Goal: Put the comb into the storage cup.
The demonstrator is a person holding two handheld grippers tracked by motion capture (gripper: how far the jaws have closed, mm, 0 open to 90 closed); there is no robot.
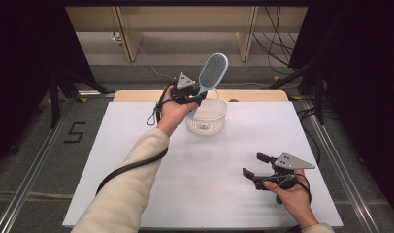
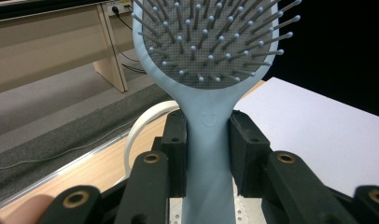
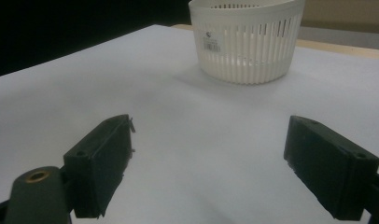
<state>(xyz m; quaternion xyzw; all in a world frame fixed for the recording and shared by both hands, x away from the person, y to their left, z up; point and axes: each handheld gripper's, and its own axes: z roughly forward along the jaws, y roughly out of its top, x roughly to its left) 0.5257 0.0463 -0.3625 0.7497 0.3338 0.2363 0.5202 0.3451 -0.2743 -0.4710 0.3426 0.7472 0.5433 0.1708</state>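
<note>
A light blue hairbrush with a grey bristle pad stands tilted above the white slotted basket at the table's far middle. My left gripper is shut on its handle, just over the basket's left rim. In the left gripper view the handle sits squeezed between both black pads, and the bristle head rises beyond them. My right gripper rests near the table's front right, open, nothing between its jaws. The right gripper view looks across the table at the basket.
The white table top has a wooden strip along its far edge. Pale wooden furniture legs and cables lie on the floor beyond. Dark curtains stand at both sides.
</note>
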